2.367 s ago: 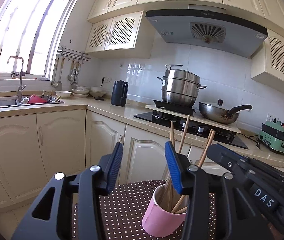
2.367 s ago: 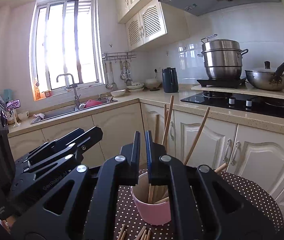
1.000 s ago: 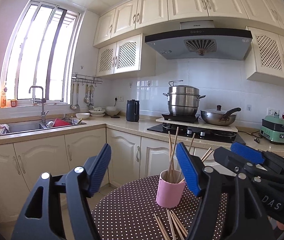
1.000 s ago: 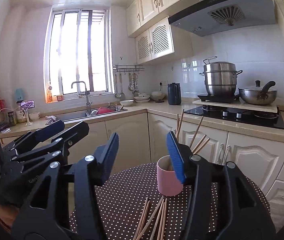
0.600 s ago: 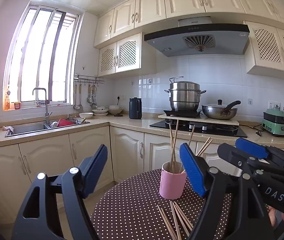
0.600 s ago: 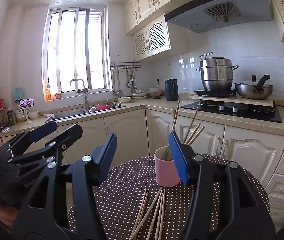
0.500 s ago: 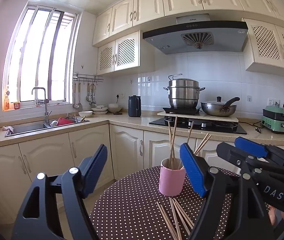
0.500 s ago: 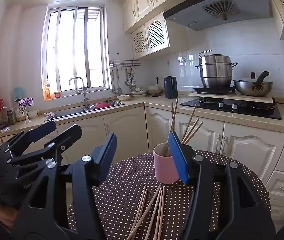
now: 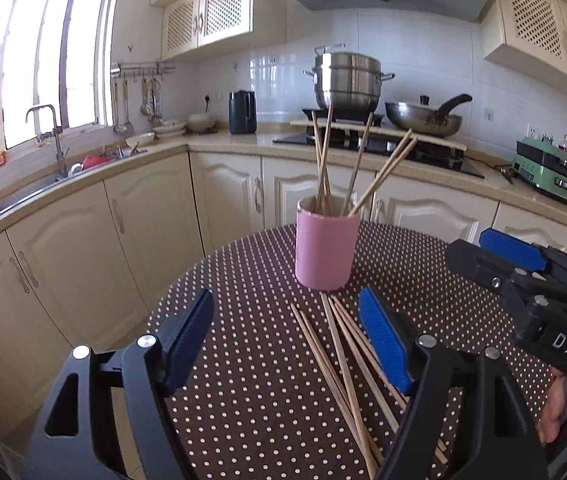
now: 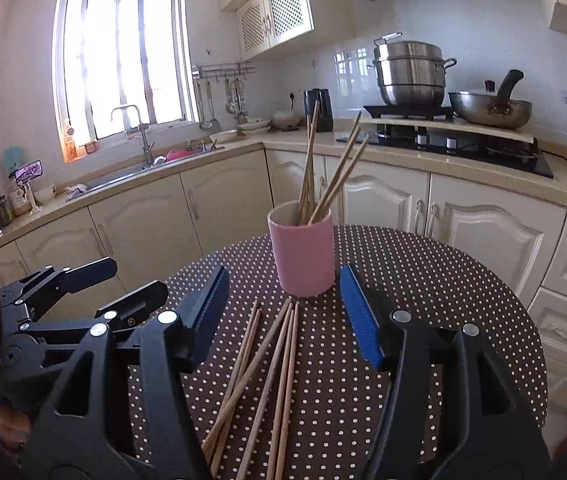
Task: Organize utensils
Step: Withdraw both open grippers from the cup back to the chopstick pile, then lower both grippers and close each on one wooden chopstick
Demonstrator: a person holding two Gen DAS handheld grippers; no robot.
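A pink cup [image 9: 325, 248] stands on the round brown polka-dot table [image 9: 243, 400] and holds several wooden chopsticks [image 9: 325, 160]. It also shows in the right wrist view [image 10: 301, 254]. Several loose chopsticks [image 9: 343, 364] lie on the cloth in front of the cup, also in the right wrist view [image 10: 271, 380]. My left gripper [image 9: 287, 336] is open and empty, above the loose chopsticks. My right gripper [image 10: 283, 312] is open and empty, just short of the cup; it shows at the right of the left wrist view [image 9: 523, 264].
Cream kitchen cabinets [image 9: 143, 220] run behind the table. A steel steamer pot [image 9: 349, 80] and a wok [image 9: 423, 120] sit on the stove. A black kettle [image 9: 242, 112] and a sink with a tap [image 9: 49, 140] are on the counter at left.
Both grippers have pulled back from the cup and tilted down, so the loose chopsticks on the cloth show fully. The right gripper, shut 2.4 s ago, has been open since.
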